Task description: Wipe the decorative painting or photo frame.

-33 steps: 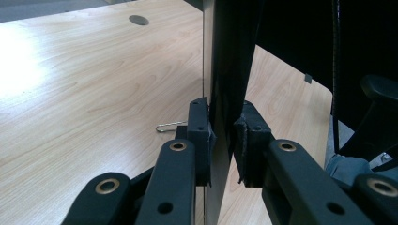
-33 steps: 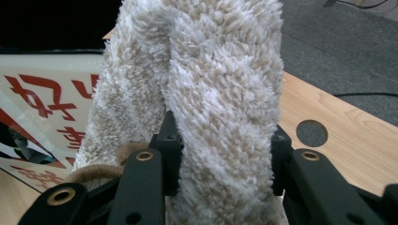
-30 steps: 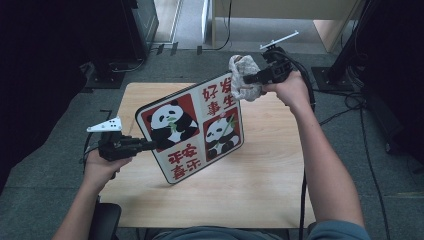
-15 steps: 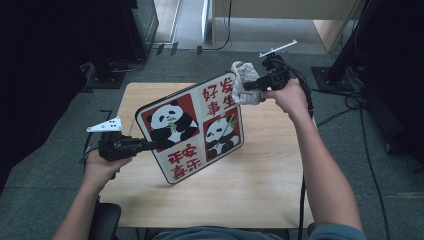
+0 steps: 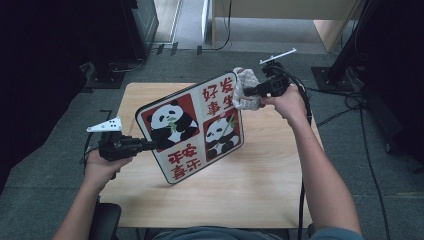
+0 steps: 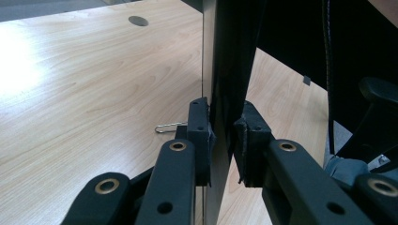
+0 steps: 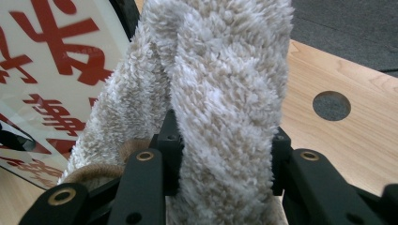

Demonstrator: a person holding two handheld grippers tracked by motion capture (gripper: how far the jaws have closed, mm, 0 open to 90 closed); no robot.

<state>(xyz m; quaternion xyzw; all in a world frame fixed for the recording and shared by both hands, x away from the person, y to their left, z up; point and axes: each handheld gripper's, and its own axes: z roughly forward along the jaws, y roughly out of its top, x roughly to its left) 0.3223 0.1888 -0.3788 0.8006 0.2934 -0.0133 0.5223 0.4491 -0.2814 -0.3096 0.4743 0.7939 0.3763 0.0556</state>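
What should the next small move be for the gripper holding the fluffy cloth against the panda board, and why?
Probably draw the cloth across the board's printed face. The right gripper is shut on the cloth, which sits at the board's top corner, most of the face unwiped. The left gripper clamps the board's opposite edge and holds it tilted above the table, so it should withstand light pressure.

Pale wooden bench [image 5: 260, 190] on grey carpet [image 5: 200, 65].
Dark cabinets [image 5: 75, 45] stand at the left, black cables [image 5: 350, 102] trail at the right, light wooden furniture [image 5: 280, 15] behind.
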